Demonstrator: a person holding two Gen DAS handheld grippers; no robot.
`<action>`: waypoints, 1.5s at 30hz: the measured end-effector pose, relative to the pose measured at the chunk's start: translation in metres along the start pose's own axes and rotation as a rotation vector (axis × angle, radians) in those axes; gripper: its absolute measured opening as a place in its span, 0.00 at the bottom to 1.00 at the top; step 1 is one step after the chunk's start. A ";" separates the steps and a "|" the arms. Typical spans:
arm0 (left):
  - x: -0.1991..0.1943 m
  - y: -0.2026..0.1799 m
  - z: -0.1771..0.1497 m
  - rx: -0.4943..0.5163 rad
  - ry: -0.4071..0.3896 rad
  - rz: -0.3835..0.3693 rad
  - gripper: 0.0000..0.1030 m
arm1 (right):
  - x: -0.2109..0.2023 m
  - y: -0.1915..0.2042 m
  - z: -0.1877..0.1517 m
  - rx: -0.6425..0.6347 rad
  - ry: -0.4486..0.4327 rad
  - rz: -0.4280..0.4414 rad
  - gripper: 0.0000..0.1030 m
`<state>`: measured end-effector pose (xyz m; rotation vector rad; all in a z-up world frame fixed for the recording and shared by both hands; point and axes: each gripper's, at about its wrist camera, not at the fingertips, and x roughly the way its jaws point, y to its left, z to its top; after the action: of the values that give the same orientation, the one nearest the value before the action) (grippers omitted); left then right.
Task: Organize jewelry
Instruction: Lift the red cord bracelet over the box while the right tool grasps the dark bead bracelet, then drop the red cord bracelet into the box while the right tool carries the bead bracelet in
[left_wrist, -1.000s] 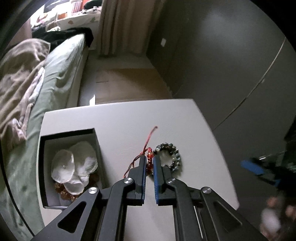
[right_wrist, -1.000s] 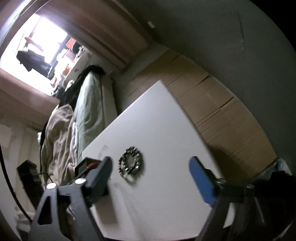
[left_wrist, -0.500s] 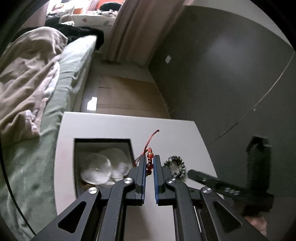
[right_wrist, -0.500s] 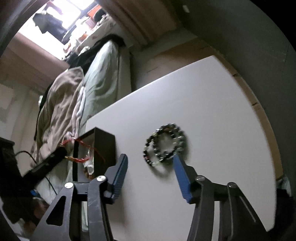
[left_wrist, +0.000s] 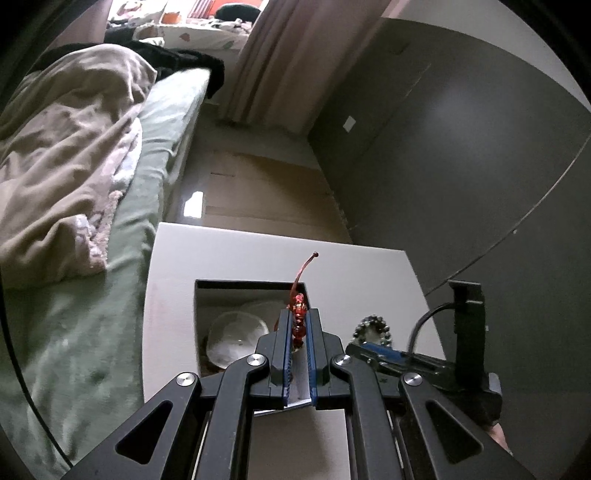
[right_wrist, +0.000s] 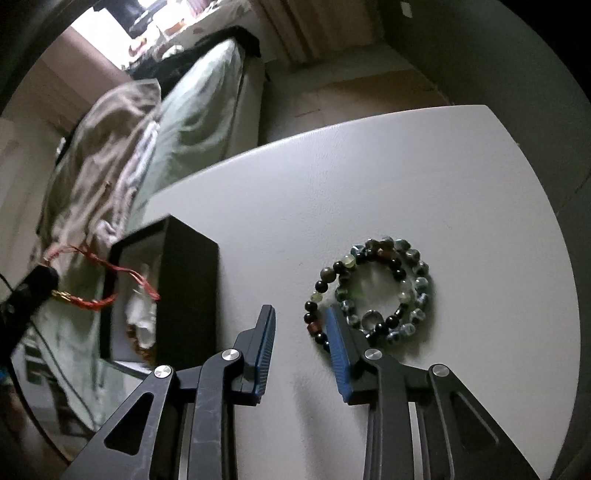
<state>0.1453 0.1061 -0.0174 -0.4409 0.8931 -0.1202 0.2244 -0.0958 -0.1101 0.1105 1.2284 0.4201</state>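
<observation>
A: How far along does the jewelry sorting look?

B: Partway, I'd judge. The black box (left_wrist: 207, 295) on the white bench (right_wrist: 369, 177) already holds pale shell-like pieces and something brownish at the bottom. The left tool (left_wrist: 298, 328) is pinching the red beaded bracelet (left_wrist: 297, 321) between its blue pads, just above the box's near right corner, so that piece is not yet set down.

A: And what is left?

B: The dark bead bracelet (right_wrist: 373, 288) lies on the bench, well to the right of the box. The right tool (right_wrist: 301, 325) is low over it, its jaws closing; the right pad sits against the loop's near left edge, with only a few beads of that edge between the pads. I can't say it grips anything yet.

A: Which way does the red one point?

B: Its bead run lies along the left tool's fingers, long axis pointing forward and away, with one red cord tail curling up past the tips. In the right wrist view, the cord loop hangs sideways over the box opening.

A: The dark one?

B: Flat, a doubled coil, roughly round, no clear long axis.
</observation>
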 end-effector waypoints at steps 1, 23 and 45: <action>0.001 0.002 0.001 -0.002 0.000 0.004 0.07 | 0.005 0.000 -0.001 -0.013 0.013 -0.018 0.29; 0.000 0.009 -0.005 -0.018 0.010 0.026 0.07 | -0.005 0.019 -0.016 -0.212 -0.004 -0.183 0.09; 0.016 0.026 -0.005 -0.108 0.076 -0.013 0.28 | -0.082 0.028 -0.005 -0.033 -0.231 0.395 0.09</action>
<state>0.1490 0.1237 -0.0426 -0.5453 0.9745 -0.1015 0.1906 -0.1010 -0.0304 0.3675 0.9697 0.7493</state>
